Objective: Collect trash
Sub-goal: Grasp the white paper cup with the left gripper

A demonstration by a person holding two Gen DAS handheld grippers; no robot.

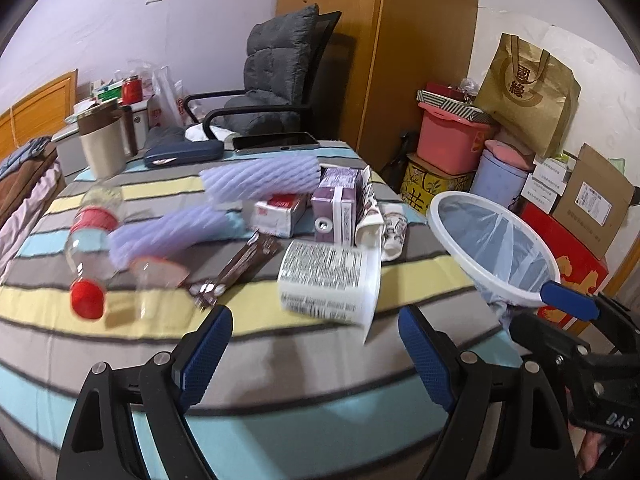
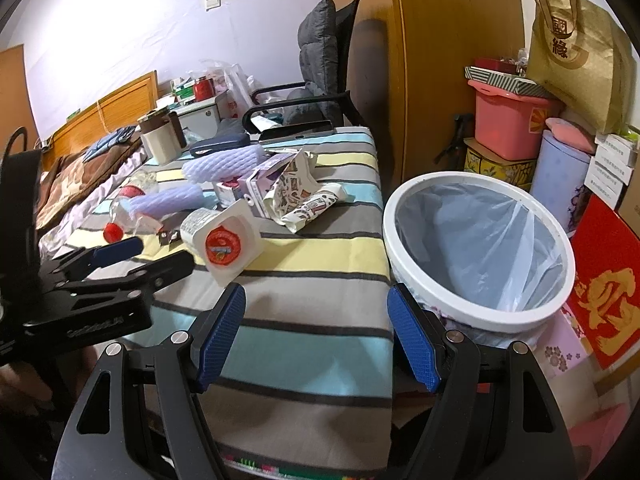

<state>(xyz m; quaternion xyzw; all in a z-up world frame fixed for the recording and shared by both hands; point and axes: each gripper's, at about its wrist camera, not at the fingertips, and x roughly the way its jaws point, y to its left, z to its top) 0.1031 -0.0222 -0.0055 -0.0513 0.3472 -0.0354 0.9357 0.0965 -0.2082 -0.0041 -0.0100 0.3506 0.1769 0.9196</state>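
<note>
Trash lies on a striped cloth table: a white yogurt cup on its side, a clear bottle with a red cap, two purple foam sleeves, a brown wrapper, a purple carton and a crumpled paper bag. My left gripper is open and empty, just short of the yogurt cup. My right gripper is open and empty at the table's near right corner. A white bin with a clear liner stands right of the table. The yogurt cup also shows in the right wrist view.
A beige mug, a dark blue case and a tablet sit at the table's far end. A grey office chair stands behind. Boxes, a pink tub and a paper bag are stacked right.
</note>
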